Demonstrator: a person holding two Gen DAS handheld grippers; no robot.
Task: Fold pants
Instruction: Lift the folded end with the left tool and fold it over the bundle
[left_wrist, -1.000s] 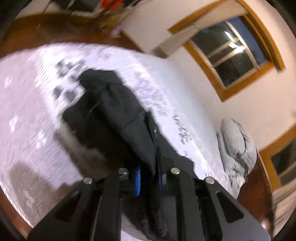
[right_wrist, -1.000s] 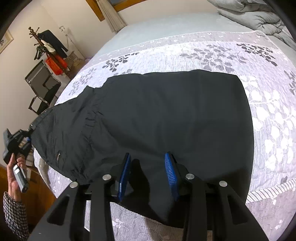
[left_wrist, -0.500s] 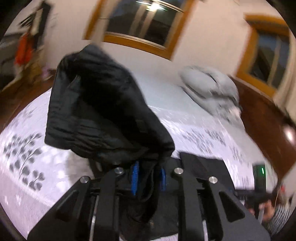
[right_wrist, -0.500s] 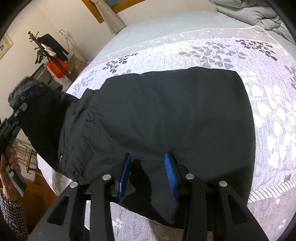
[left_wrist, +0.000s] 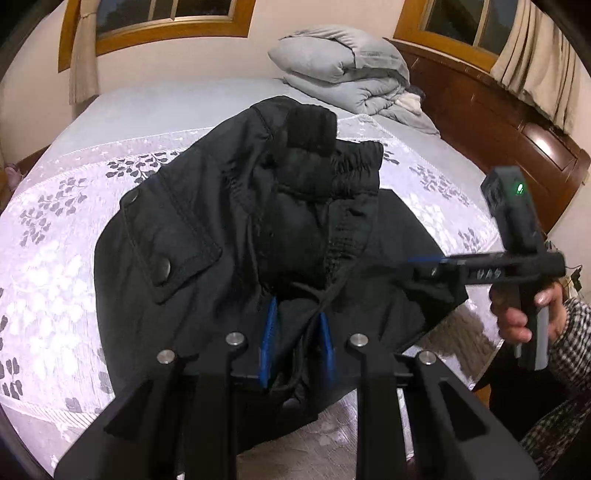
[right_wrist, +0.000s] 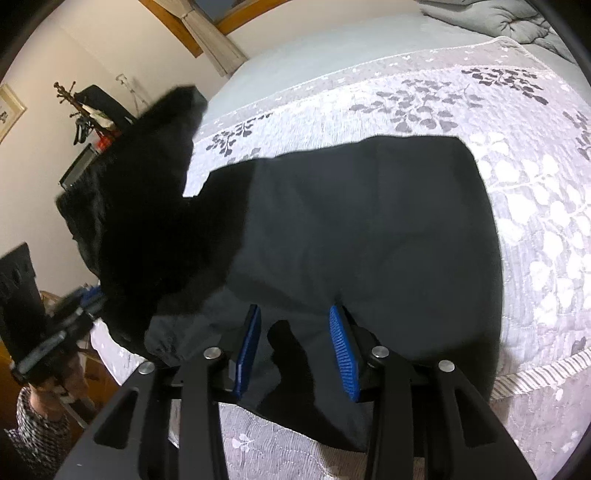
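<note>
The black pants (left_wrist: 229, 229) lie on the patterned bedspread (left_wrist: 55, 236), filling mid-frame. The left gripper (left_wrist: 295, 332) clamps their waist end, its jaws just eased wider. The right gripper (right_wrist: 295, 339), jaws apart and just widening, straddles loose fabric.

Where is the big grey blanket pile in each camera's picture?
Left wrist view: the folded grey blanket sits at the top, right of centre, at the far end of the bed, beside the wooden headboard.
Right wrist view: only an edge of it shows, in the top right corner.
Shared landmark: the black pants on the leaf-patterned bedspread.
</note>
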